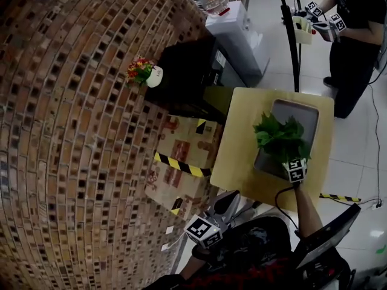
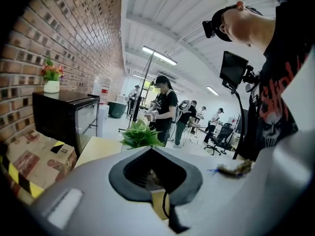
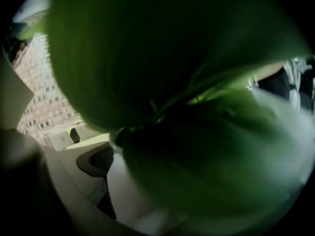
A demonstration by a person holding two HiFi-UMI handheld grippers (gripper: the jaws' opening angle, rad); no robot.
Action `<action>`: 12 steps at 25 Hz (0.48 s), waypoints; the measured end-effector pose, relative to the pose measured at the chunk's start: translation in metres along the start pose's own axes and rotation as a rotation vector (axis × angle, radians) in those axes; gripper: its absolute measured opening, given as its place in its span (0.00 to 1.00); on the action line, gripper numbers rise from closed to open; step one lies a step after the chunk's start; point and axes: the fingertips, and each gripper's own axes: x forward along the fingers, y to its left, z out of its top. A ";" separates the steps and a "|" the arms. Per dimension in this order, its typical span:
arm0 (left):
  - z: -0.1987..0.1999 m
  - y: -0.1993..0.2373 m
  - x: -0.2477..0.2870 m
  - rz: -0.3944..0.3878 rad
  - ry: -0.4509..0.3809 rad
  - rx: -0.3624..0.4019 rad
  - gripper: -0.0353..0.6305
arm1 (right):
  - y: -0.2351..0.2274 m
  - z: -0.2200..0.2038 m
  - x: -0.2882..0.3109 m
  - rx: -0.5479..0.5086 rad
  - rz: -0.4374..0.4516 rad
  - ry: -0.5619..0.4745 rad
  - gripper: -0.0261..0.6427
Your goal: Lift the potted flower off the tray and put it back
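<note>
right gripper view | leaves [image 3: 162,58] hide right hand-held gripper [image 1: 293,167], unreadable | left hand-held gripper [image 2: 150,150] closed

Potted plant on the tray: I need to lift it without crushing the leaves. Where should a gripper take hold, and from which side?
Grip low, at the pot under the foliage, not the leaves. The potted plant spreads wide over the tray and hides its pot from above, so probably come in low from the near edge of the table, where the right gripper sits among the lower leaves.
</note>
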 end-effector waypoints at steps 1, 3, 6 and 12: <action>-0.005 -0.002 0.000 -0.013 0.001 0.007 0.06 | 0.002 -0.006 -0.004 0.021 0.012 -0.005 0.87; -0.015 -0.003 -0.002 -0.038 -0.006 0.013 0.06 | 0.006 -0.011 -0.019 0.046 -0.001 -0.024 0.88; -0.019 -0.009 -0.009 -0.090 -0.001 -0.008 0.06 | 0.014 -0.019 -0.056 0.116 -0.074 -0.039 0.86; -0.028 -0.022 -0.050 -0.292 -0.044 0.051 0.06 | 0.070 -0.008 -0.147 0.323 -0.107 -0.179 0.25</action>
